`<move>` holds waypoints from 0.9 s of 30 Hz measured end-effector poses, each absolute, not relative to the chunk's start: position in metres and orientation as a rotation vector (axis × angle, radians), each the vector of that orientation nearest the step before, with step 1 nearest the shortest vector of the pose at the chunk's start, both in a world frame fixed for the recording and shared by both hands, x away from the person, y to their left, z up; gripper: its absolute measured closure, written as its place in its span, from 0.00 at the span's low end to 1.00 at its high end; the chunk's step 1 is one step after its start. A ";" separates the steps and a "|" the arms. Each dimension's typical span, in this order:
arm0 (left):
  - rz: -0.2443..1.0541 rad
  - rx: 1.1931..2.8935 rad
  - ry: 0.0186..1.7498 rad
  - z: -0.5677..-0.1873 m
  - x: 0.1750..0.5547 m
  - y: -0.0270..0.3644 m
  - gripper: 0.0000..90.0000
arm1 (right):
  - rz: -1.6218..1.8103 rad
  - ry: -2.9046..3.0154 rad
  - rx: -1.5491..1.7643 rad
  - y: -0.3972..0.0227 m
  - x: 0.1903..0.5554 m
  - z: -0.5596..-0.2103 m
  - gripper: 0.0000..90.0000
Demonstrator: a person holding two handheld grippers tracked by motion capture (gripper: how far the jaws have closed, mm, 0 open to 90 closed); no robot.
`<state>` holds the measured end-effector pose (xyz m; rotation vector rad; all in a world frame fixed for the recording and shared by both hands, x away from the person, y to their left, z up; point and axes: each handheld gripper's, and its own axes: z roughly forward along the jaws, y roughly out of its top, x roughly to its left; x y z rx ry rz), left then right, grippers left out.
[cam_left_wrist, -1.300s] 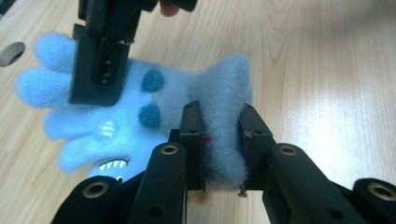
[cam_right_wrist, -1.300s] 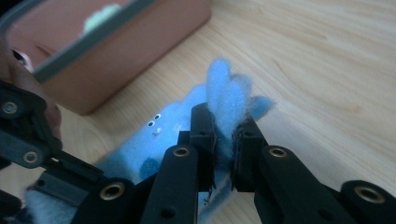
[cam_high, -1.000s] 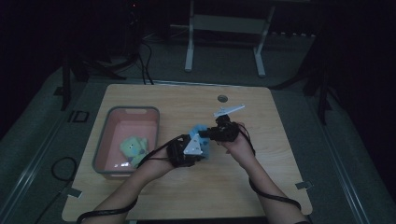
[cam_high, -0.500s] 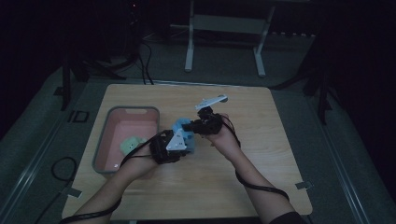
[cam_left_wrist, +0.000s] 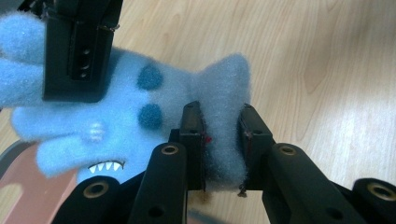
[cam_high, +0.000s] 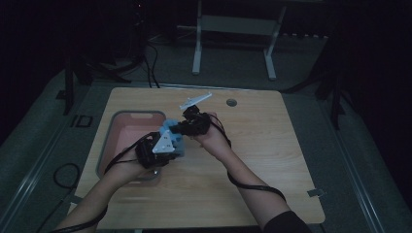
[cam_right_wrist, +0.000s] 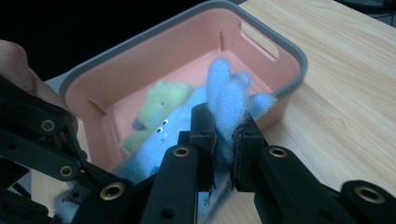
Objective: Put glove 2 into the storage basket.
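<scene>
A light blue plush toy (cam_left_wrist: 116, 107) with dark blue spots and white teeth hangs between both grippers over the table beside the pink bin. My left gripper (cam_left_wrist: 223, 140) is shut on a fin-like end of it. My right gripper (cam_right_wrist: 226, 140) is shut on another fluffy limb of the blue toy (cam_right_wrist: 229, 93). In the high view the toy (cam_high: 171, 132) sits between the left gripper (cam_high: 165, 145) and the right gripper (cam_high: 187, 125), just over the bin's right rim. The other gripper's black jaw pinches the toy at the upper left of the left gripper view.
A pink bin with a grey rim (cam_high: 127, 115) stands on the left of the wooden table (cam_high: 272, 160). A green plush toy (cam_right_wrist: 159, 107) lies inside it. A round cable hole (cam_high: 231, 102) lies near the table's far edge. Dark floor and stands surround the table.
Both grippers have carried the blue toy leftward and slightly up, from the table's middle to the bin's right rim. Both grips have stayed the same.
</scene>
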<state>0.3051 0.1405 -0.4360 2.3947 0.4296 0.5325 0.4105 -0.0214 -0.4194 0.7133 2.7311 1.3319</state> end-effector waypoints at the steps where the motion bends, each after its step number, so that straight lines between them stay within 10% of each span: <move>1: 0.542 2.395 0.435 -0.436 0.304 0.144 0.85 | 1.332 2.735 0.707 -0.018 0.410 -0.419 0.91; 27: 0.528 2.394 0.586 -0.453 0.294 0.206 0.85 | 1.331 2.804 0.627 0.053 0.410 -0.435 0.91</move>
